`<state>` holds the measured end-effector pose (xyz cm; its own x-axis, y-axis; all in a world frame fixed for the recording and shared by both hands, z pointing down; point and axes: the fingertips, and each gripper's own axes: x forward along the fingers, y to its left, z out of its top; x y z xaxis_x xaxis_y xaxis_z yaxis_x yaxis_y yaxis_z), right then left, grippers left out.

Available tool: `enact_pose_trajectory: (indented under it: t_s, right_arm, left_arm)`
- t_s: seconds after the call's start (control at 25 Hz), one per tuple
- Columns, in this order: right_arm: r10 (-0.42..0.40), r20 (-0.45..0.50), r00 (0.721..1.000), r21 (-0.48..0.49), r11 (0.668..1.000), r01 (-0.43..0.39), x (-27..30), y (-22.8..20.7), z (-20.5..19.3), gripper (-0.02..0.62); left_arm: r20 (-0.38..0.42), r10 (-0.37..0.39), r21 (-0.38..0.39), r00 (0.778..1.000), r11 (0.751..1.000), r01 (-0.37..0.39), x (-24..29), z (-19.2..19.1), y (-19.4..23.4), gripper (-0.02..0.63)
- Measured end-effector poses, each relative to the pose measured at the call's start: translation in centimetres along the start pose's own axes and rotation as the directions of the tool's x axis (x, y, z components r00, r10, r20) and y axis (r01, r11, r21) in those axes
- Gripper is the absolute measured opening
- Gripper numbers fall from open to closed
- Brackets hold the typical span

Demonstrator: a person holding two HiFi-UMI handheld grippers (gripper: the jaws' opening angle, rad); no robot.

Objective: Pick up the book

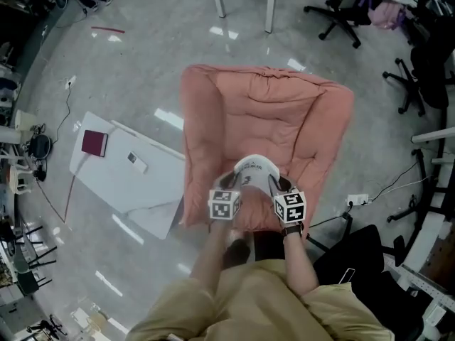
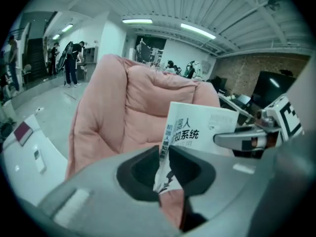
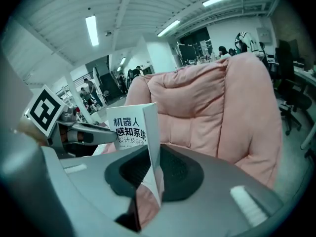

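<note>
— Book [image 1: 254, 172]: where is it, and what has hold of it?

— It is held upright over the near edge of the pink padded chair [image 1: 270, 112], just ahead of the person's knees, with the printed cover facing near. It appears to be clear of the cushion, though the head view alone does not settle that.

— Condition of the left claw [image 2: 165, 168]?

— Clamped on the book. Its own view shows the pads pinching the lower spine edge, and nothing else sits between them.

— And the right claw [image 3: 150, 177]?

— It is clamped on the opposite edge, low down. The pads press the cover and pages together there.

— Why two grips on one thin volume?

— In my judgement, a hold at each side keeps the book square and stops the cover from falling open. A single pinch at a corner would let it swing.

— Anything nearby of concern?

— Nothing close. A white bench [image 1: 128, 183] stands to the left, well apart from the chair. It carries a maroon booklet [image 1: 94, 143] and a small white device [image 1: 136, 162], and neither is involved.

— Your assessment of the task?

— The pick-up looks essentially made. The remaining risk is slippage, since both claws bite only the lower margin.
</note>
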<state>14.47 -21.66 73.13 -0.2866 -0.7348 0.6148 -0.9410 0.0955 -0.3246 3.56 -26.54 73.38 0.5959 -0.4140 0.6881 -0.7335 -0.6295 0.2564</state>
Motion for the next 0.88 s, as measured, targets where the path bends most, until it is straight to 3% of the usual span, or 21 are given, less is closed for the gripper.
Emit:
enact_pose_trajectory:
  t_s: [0.28,0.52,0.64,0.88]
  right_arm:
    - [-0.032,0.162,0.986,-0.061,0.997,0.042,-9.9,5.4,5.4,0.057]
    - [-0.045,0.327,0.944,-0.121,0.989,0.089,-17.2,8.9,11.6,0.058]
    - [-0.038,0.421,0.906,-0.151,0.982,0.111,-21.2,10.8,14.6,0.057]
    - [0.008,0.579,0.816,-0.211,0.967,0.140,-29.3,15.1,18.8,0.049]
  left_arm:
    - [0.153,-0.034,0.094,0.988,0.995,0.019,-10.2,5.1,-4.4,0.058]
    - [0.306,-0.081,0.166,0.949,0.986,0.030,-17.6,10.3,-7.6,0.054]
    - [0.380,-0.108,0.210,0.919,0.977,0.029,-21.7,13.1,-9.5,0.049]
    - [0.521,-0.174,0.295,0.835,0.955,0.015,-30.1,17.7,-13.4,0.045]
